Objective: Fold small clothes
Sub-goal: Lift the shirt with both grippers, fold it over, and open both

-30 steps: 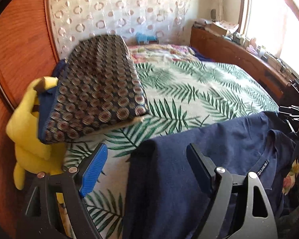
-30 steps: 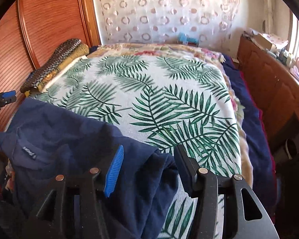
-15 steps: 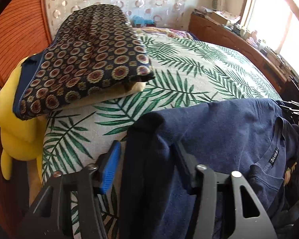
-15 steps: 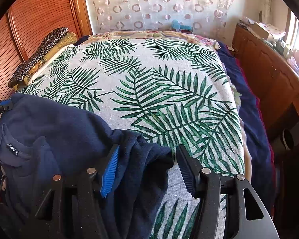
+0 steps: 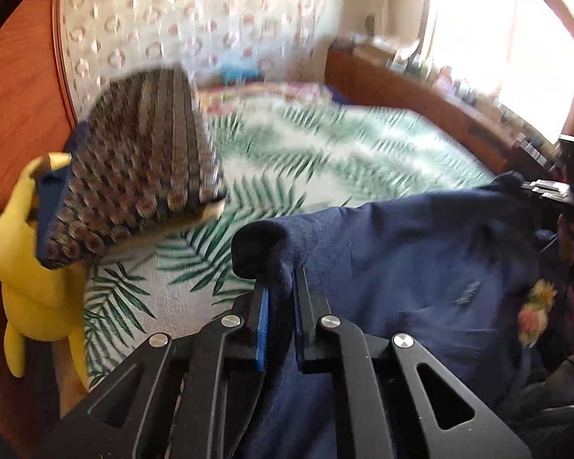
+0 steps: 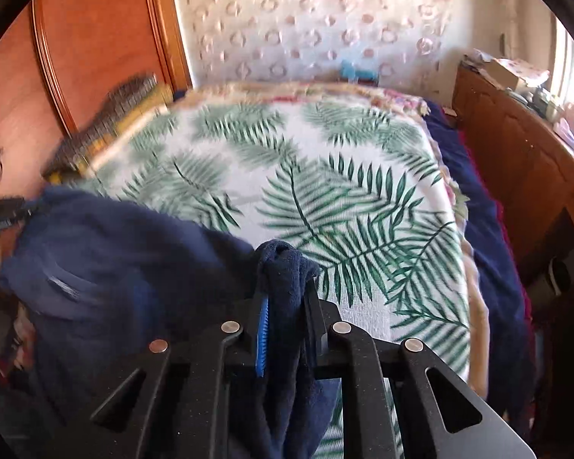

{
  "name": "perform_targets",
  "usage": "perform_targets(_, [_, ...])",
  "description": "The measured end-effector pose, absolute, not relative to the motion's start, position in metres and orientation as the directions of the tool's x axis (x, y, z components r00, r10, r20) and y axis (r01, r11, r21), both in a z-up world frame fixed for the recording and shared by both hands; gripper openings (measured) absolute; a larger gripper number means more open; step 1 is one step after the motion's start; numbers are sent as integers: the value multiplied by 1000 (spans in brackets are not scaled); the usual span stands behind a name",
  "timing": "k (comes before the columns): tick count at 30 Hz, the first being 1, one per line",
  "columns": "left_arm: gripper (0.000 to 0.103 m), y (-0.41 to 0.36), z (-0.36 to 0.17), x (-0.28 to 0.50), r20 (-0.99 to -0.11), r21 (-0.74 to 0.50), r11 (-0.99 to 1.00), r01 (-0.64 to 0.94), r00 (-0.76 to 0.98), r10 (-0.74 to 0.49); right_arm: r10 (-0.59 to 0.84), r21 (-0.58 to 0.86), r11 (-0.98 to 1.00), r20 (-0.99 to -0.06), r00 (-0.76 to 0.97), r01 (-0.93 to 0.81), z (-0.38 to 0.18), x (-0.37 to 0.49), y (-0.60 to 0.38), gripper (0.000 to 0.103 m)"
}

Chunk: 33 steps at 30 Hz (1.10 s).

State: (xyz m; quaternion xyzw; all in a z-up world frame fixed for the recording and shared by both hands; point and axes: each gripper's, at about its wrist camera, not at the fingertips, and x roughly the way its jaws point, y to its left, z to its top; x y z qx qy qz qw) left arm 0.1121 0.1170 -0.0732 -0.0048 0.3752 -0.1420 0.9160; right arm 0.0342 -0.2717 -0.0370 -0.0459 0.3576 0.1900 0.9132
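While both tongs have just clamped its corners, left tongs (image 5: 278,298), right tongs (image 6: 287,298), navy shirt (image 5: 421,267) stretched sideways across bed (image 6: 325,191).

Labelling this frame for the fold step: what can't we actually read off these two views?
- Navy shirt: neck label smeared by motion blur in both views; text unreadable.
- Shirt's lower part: cut off by the bottom edge and hidden behind the left gripper and right gripper.
- Patterned cushion: print blurred, left wrist view.
- Sideboard clutter: too small, washed out by window glare.
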Motion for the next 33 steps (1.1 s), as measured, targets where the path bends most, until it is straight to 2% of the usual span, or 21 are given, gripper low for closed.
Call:
perform_targets(9, [11, 115, 18, 26, -418, -132, 947, 292, 850, -321, 330, 42, 934, -483, 811, -356, 46, -60, -298, 14])
perform_targets(21, [11, 102, 105, -31, -169, -98, 927, 362, 912, -374, 319, -1, 945, -224, 921, -328, 127, -160, -337, 14])
perform_targets(27, [11, 109, 132, -10, -108, -96, 928, 360, 923, -369, 319, -67, 942, -114, 941, -328, 163, -184, -343, 14])
perform_targets(30, [11, 105, 139, 24, -112, -88, 943, 322, 937, -331, 314, -99, 940, -122, 941, -327, 167, -150, -333, 14])
perform_targets(33, [11, 103, 129, 80, -168, -77, 961, 265, 947, -275, 289, -116, 944, -158, 944, -308, 159, -90, -322, 14])
